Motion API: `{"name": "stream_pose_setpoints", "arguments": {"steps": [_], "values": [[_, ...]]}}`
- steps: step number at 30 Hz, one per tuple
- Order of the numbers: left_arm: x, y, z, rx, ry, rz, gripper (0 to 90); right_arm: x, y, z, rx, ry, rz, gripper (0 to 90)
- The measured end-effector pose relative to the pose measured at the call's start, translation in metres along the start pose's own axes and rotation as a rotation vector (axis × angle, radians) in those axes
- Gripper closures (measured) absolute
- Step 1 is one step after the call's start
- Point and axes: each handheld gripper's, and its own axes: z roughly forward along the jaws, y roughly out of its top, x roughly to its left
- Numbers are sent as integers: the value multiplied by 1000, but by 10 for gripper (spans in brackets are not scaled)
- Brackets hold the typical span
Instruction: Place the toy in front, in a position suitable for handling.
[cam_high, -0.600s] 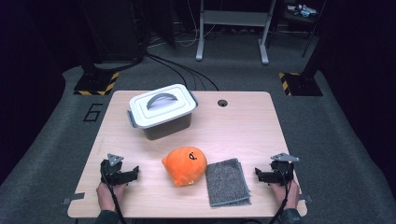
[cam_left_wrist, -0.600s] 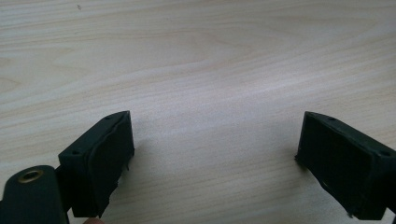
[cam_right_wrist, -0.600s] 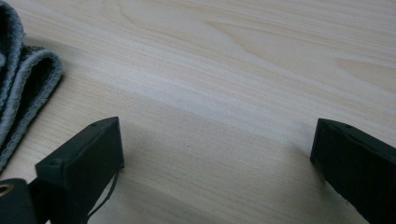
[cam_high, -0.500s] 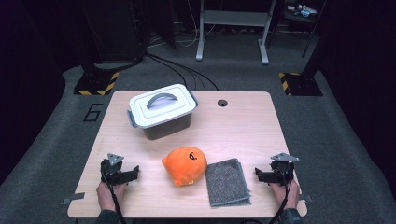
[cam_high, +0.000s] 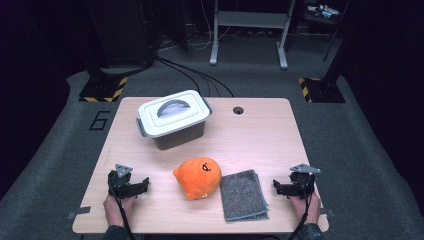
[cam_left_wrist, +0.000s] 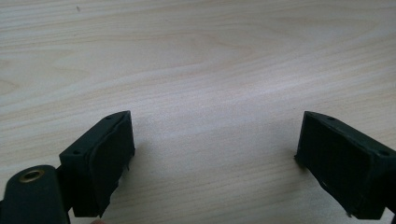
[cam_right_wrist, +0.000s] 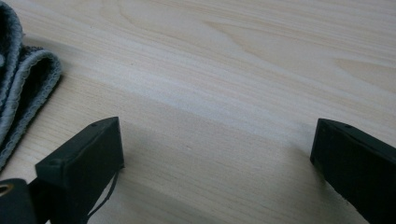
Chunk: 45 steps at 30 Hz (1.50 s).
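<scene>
High view looks down on a pale wooden surface (cam_high: 260, 135) with the left tongs (cam_high: 145, 183) resting near its near-left corner and the right tongs (cam_high: 275, 185) near its near-right corner, each held by a hand (cam_high: 116, 209) coming in from the bottom edge. Both tongs point inward toward the middle and stand spread wide with nothing between them; left gripper view shows bare wood grain between its two black jaws. Between the two tongs lie an orange plush toy (cam_high: 198, 177) and, touching its right side, a folded grey cloth (cam_high: 243, 195). Right gripper view catches the cloth's stitched edge (cam_right_wrist: 21, 88) at its left, just beside the right tongs but apart from them. Farther back, toward the surface's left half, sits a grey storage box with a white handled lid (cam_high: 173, 118), closed.
</scene>
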Motion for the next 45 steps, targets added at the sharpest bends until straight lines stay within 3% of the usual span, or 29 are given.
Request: {"name": "stream_pose_setpoints", "arguments": {"steps": [7,9,12,18,24,32,37,45], "values": [[0,0,0,-3,3,1,110,-2,0,-1,6,-18,14,16],[0,0,0,-4,4,0,110,-3,1,-1,10,-5,20,18],[0,0,0,-2,5,0,111,-9,1,-4,2,14,77,18],[0,0,-1,1,5,-1,112,-8,3,-8,17,45,91,21],[0,-1,0,-4,8,-3,112,8,13,-22,-25,72,65,27],[0,0,-1,0,5,-2,113,38,26,-33,-15,121,6,32],[0,-1,-1,-1,7,-1,114,53,30,-35,-13,147,-19,23],[0,-1,-1,-1,6,-4,114,84,34,-30,-6,195,-101,0]]}}
